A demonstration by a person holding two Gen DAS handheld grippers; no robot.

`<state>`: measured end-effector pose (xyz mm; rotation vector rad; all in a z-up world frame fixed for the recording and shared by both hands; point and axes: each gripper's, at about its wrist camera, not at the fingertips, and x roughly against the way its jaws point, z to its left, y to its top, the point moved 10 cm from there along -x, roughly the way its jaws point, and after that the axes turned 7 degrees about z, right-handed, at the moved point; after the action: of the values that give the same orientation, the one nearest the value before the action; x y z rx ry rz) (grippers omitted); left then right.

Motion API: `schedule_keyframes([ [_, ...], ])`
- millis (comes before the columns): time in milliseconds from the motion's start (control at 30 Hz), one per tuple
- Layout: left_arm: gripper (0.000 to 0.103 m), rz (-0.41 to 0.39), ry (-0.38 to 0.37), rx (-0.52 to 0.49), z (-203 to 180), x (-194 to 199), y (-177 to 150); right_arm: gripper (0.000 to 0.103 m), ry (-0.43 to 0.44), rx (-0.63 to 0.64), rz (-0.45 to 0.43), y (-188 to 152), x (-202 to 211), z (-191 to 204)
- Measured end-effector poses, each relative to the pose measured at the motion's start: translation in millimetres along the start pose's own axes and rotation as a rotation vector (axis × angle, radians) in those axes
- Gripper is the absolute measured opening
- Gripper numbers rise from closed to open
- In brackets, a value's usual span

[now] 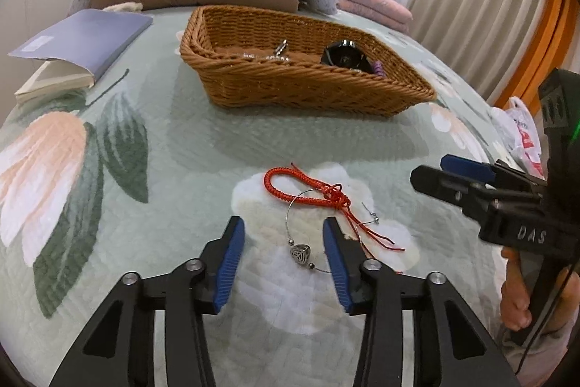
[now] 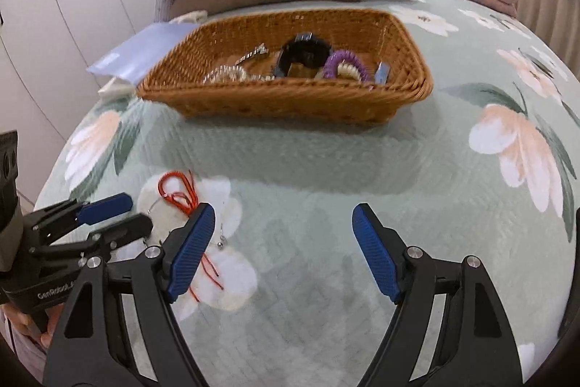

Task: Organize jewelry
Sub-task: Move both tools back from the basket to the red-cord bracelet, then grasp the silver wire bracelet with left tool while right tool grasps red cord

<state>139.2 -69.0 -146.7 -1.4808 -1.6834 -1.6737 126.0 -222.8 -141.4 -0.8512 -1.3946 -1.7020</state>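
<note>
My left gripper (image 1: pixel 282 231) is partly open around the silver wire bangle with a heart charm (image 1: pixel 298 252), not gripping. The red braided cord bracelet (image 1: pixel 290 182) lies on the floral quilt (image 1: pixel 181 147). Right gripper (image 2: pixel 282 220) wide open, empty.

I see a red cord bracelet (image 1: pixel 308 184) and silver wire bangle (image 1: pixel 301 231) lying overlapped on the bed, wicker basket (image 1: pixel 290 89) beyond holding other jewelry.

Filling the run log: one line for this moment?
left tongs: open over wire bangle | right tongs: open, empty | red cord bracelet: on bedspread | basket: part-filled
</note>
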Motion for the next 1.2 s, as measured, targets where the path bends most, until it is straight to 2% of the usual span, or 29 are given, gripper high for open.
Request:
schedule_keyframes([
  [233, 0.041, 0.010, 0.037, -0.024, -4, -3, 0, 0.078, -0.017, 0.002, 0.004, 3, -4, -2],
  [400, 0.013, 0.014, 0.097, -0.063, -9, -10, 1, 0.078, 0.011, -0.009, 0.011, 3, -7, -3],
  [500, 0.011, 0.004, 0.108, -0.094, -17, -12, 2, 0.078, 0.041, -0.016, 0.016, 3, -7, -1],
  [567, 0.011, -0.005, 0.078, -0.115, -23, -8, 0, 0.078, 0.055, -0.013, 0.007, 4, -5, 0],
  [700, 0.011, -0.043, -0.058, -0.124, -35, 17, -6, 0.078, 0.076, -0.011, -0.011, 6, -1, 1],
  [833, 0.011, -0.042, -0.172, -0.129, -41, 44, -16, 0.078, 0.088, -0.001, -0.009, 5, -2, 2],
  [900, 0.011, -0.052, -0.191, -0.119, -38, 56, -18, 0.078, 0.087, 0.012, -0.006, 4, -4, 5],
  [967, 0.011, -0.035, -0.144, -0.094, -25, 58, -23, 0.078, 0.086, 0.038, -0.002, 3, -6, 12],
  [1067, 0.011, 0.009, -0.011, -0.044, 9, 48, -29, 0.078, 0.083, 0.084, 0.004, 0, -10, 25],
  [1200, 0.011, 0.031, 0.043, 0.025, 39, 35, -31, 0.078, 0.086, 0.147, 0.025, -6, -19, 46],
])
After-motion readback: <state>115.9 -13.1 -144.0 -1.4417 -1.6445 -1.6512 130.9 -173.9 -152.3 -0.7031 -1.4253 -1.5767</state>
